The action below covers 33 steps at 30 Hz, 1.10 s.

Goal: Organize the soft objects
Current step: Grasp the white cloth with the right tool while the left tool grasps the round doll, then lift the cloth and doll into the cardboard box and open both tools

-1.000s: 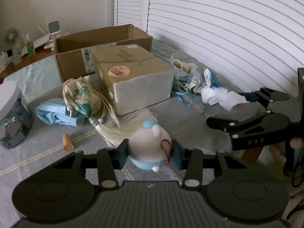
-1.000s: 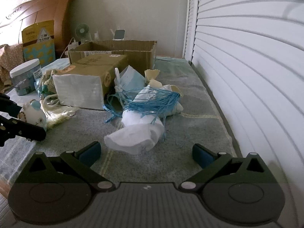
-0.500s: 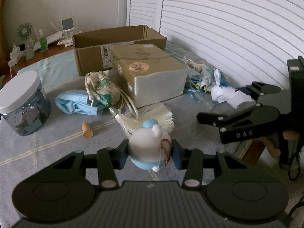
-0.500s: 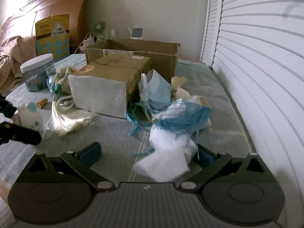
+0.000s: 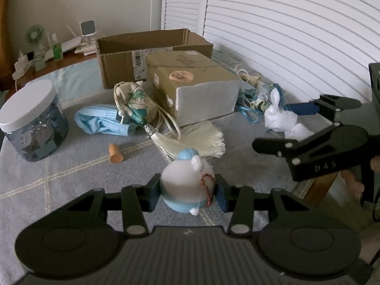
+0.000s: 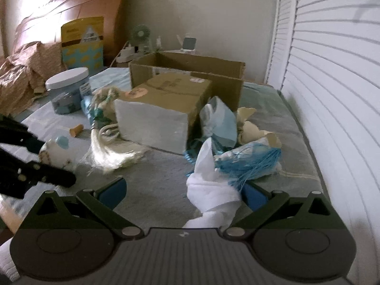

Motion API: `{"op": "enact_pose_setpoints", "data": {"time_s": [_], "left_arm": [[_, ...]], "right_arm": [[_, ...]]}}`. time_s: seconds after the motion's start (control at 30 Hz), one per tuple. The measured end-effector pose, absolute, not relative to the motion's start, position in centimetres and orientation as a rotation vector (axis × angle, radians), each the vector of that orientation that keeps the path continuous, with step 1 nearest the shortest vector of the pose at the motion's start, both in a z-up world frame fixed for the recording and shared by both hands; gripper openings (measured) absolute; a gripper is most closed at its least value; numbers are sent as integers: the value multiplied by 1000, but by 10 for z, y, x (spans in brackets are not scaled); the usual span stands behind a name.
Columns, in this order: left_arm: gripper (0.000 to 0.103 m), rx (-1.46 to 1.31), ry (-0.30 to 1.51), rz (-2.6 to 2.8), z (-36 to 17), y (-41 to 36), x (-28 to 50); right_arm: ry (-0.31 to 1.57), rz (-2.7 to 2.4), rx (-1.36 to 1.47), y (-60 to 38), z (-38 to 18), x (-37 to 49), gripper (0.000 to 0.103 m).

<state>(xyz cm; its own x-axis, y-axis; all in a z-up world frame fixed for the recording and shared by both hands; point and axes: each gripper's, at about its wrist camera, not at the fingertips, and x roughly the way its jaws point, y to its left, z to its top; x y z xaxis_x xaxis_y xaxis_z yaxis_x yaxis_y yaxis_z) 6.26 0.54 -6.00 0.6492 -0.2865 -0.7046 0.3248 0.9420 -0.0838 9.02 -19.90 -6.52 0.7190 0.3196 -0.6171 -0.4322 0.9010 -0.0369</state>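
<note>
My left gripper (image 5: 187,193) is shut on a small white and blue plush toy (image 5: 186,181) with a red bead string, held above the grey blanket (image 5: 71,190). The same toy shows at the left of the right wrist view (image 6: 58,150). My right gripper (image 6: 184,190) is open. A white cloth (image 6: 211,190) with a blue tassel (image 6: 249,166) lies between its fingers, against the right finger. An open cardboard box (image 5: 152,52) stands at the back behind a closed brown box (image 5: 190,87).
A white-lidded jar (image 5: 30,121), a blue face mask (image 5: 102,121), a drawstring pouch (image 5: 137,104) with a cream tassel (image 5: 199,140) and a small orange piece (image 5: 115,153) lie on the blanket. Louvered doors (image 5: 285,35) run along the right. A headboard (image 6: 71,23) stands at the back left.
My right gripper has moved forward so the white cloth now sits between its fingers. My left gripper has drawn back and lifted with the plush toy still held.
</note>
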Motion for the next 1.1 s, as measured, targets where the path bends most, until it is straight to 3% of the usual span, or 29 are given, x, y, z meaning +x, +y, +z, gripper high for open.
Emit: {"op": "enact_pose_setpoints", "data": {"time_s": [0.57,0.67,0.73,0.8,1.1], "left_arm": [[47,35,786,-353,-64,8,63],[46,31,787,-356,-64,8,65],[46,31,785,-361,-63,8,64],[45,35,783,-361,-62,9,63],[45,52,773,-393,-50,13,58]], "right_arm": [[693,401,-144,-209,-65,94,83],[692,375,-167,-202,-65,95,73],[710,349,-176,-201,-66,97,55],[721,330,-183,-202,-65,97,48],[731,379,-182,-206,-48,72,47]]}}
